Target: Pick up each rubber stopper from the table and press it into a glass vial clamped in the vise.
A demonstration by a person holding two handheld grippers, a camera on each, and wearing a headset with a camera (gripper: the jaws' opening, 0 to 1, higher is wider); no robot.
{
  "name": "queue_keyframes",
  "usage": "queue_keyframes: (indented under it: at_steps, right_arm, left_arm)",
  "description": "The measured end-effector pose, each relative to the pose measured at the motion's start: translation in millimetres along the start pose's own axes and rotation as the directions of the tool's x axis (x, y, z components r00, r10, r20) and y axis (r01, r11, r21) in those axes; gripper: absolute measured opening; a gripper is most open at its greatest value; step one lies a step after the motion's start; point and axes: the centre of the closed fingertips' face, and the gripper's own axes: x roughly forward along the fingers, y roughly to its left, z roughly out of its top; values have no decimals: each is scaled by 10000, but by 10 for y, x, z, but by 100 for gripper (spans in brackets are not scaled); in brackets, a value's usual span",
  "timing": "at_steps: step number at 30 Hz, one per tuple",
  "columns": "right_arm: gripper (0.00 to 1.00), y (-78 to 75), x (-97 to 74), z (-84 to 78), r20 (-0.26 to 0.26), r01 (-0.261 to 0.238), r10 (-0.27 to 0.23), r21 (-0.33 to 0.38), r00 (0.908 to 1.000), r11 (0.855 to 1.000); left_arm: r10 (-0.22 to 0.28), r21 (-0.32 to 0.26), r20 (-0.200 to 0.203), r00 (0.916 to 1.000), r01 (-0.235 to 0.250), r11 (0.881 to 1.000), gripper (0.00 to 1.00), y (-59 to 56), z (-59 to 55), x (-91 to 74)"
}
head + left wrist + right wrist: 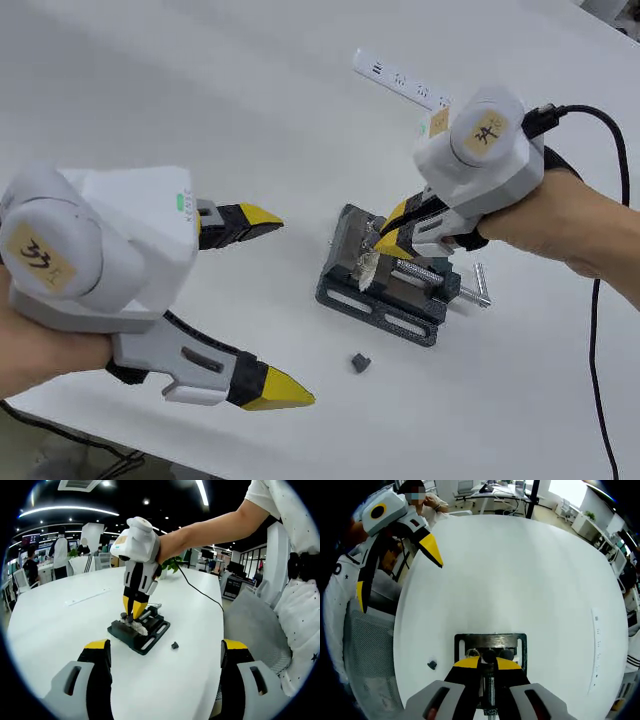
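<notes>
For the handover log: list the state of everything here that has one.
vise, clamped on a glass vial.
left gripper, open, empty, above the table.
right gripper, fingers closed together at the vise.
rubber stopper, loose on the table beside the vise.

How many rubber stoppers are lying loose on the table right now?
1. One dark stopper lies on the table, apart from the vise, on its near side in the head view. More may sit in the vise, hidden under the right gripper.
</notes>
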Motion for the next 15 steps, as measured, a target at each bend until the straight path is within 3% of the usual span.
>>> queue_keyframes:
  at_steps: [15]
  right_arm:
    - [16, 72, -210, -42, 959, 532, -597, 683, 9936, 9962]
  left_arm:
    - [-38, 198, -125, 9999, 40, 9998, 91, -15, -5, -23]
